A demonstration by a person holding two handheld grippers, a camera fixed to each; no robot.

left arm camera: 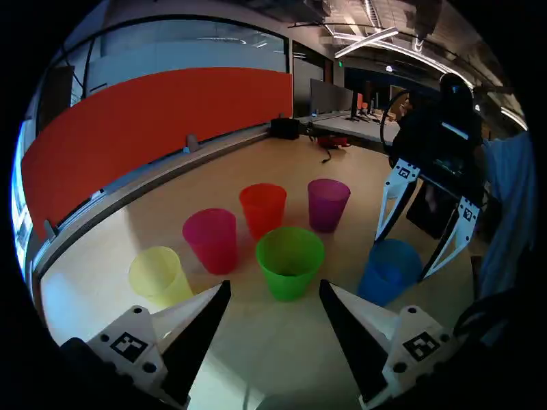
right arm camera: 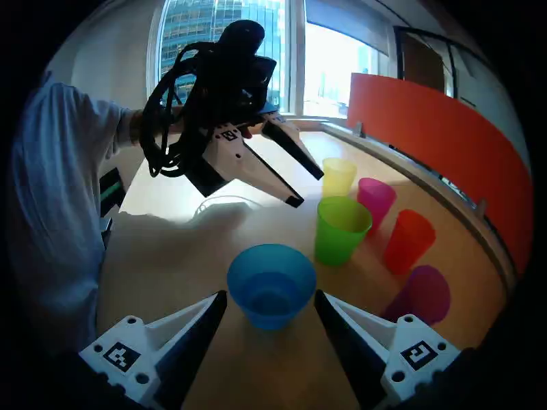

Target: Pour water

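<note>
Several plastic cups stand on a wooden table. The green cup is just ahead of my left gripper, which is open and holds nothing. Around it stand a yellow cup, a pink cup, an orange cup and a purple cup. The blue cup stands upright between the fingers of my open right gripper, one finger on each side, with no visible squeeze. The left gripper hangs open above the table beside the green and yellow cups.
An orange partition runs along the table's far edge. A black box and a red object lie at the far end. A person's sleeve and cables are by the left gripper. Windows lie beyond.
</note>
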